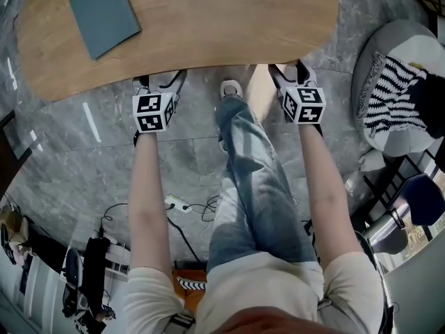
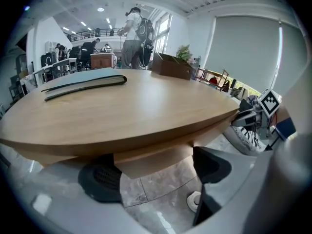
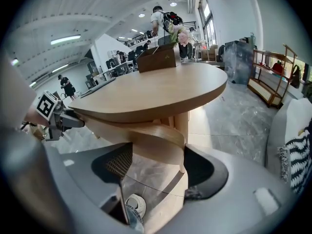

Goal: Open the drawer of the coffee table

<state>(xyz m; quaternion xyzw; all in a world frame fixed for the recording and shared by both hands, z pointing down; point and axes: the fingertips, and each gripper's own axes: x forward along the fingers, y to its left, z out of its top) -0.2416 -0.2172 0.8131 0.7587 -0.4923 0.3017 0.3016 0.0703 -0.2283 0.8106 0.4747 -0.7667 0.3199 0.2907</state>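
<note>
Under the near rim of the coffee table [image 1: 208, 33], the left gripper [image 1: 160, 82] and right gripper [image 1: 290, 75] gape wide, empty, straddling the tucked-in drawer [image 2: 151, 160], likely poised to pull. Beyond lies a grey notebook [image 1: 104, 14].

No words, numbers or brands can be read. The left cube [image 1: 153, 112] and right cube [image 1: 304, 104] bear only black-and-white square patterns.
</note>
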